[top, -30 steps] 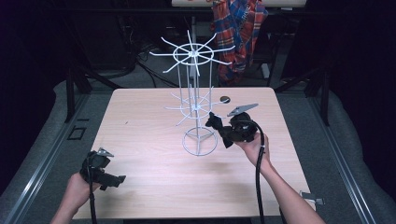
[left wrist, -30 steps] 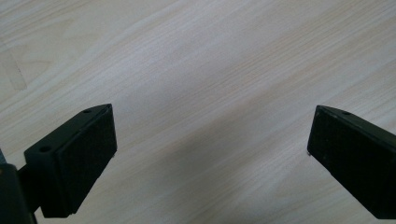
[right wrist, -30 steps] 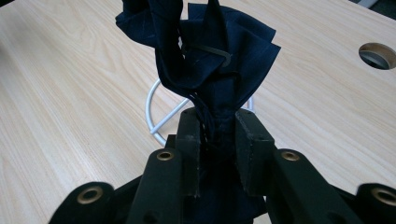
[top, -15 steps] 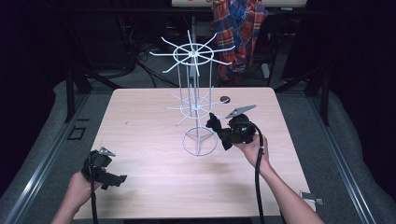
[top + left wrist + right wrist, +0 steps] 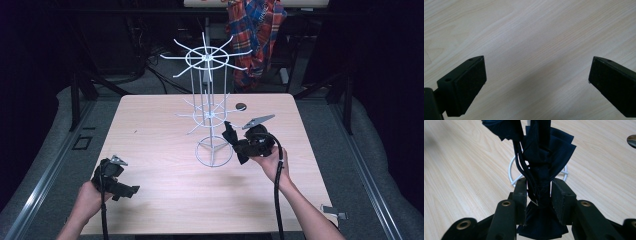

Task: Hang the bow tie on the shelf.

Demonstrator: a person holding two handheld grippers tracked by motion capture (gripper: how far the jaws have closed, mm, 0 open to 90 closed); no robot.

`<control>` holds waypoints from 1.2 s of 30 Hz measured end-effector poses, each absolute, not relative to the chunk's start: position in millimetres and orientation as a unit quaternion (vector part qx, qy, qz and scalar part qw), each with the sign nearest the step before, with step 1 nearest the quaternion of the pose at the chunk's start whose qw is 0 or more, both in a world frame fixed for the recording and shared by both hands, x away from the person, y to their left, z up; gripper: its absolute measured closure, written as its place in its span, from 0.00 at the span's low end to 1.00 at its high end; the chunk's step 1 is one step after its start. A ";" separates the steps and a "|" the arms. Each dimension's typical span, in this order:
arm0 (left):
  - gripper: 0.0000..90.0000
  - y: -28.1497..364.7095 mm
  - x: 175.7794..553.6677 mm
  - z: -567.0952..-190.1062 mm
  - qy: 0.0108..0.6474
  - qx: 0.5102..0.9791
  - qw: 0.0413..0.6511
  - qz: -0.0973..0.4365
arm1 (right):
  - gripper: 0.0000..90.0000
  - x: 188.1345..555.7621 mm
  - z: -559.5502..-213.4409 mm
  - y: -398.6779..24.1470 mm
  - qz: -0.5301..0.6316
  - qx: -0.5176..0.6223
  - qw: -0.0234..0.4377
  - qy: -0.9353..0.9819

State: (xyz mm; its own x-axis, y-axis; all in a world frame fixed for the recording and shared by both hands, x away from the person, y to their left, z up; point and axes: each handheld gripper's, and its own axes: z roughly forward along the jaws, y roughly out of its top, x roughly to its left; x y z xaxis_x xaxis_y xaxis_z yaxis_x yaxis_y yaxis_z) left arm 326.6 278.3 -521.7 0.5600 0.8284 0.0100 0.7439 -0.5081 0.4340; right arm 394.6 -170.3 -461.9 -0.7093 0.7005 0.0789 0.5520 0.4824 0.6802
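Dark blue cloth (image 5: 541, 170) sits between right tool (image 5: 539, 195) jaws

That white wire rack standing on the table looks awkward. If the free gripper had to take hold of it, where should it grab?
Probably the thin upright rods of the white wire rack, between its lower ring of arms and the round base, coming in level from the open left side. The rods are narrow enough for the open left gripper. The spoke-like arms jut outward, and the right gripper with its bunched dark blue cloth occupies the right side.
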 end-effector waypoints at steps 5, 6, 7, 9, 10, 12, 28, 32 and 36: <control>0.02 275.1 328.5 -521.5 0.451 0.864 0.194 0.107 | 0.69 391.6 -461.3 -170.3 0.349 0.363 0.094 0.859; 0.02 274.6 328.6 -521.0 0.450 0.865 0.194 0.107 | 0.69 390.6 -461.9 -169.8 0.354 0.367 0.093 0.855; 0.02 273.3 329.0 -520.9 0.450 0.865 0.196 0.109 | 0.67 390.0 -460.6 -171.1 0.346 0.365 0.095 0.859; 0.02 272.6 329.2 -520.7 0.449 0.865 0.196 0.109 | 0.67 389.6 -460.6 -171.3 0.348 0.366 0.095 0.858; 0.02 272.2 329.7 -520.4 0.448 0.866 0.195 0.108 | 0.66 389.1 -460.6 -171.9 0.349 0.366 0.097 0.857; 0.02 270.8 330.5 -520.4 0.446 0.867 0.195 0.108 | 0.65 388.3 -460.6 -172.6 0.345 0.368 0.095 0.858; 0.02 265.6 334.4 -520.6 0.438 0.871 0.196 0.108 | 0.45 376.9 -456.1 -182.0 0.322 0.377 0.100 0.863; 0.02 264.0 336.1 -521.3 0.439 0.871 0.196 0.107 | 0.40 373.4 -455.8 -189.5 0.323 0.389 0.090 0.858; 0.02 262.3 337.0 -521.9 0.436 0.873 0.195 0.105 | 0.31 370.7 -457.3 -198.4 0.313 0.396 0.085 0.859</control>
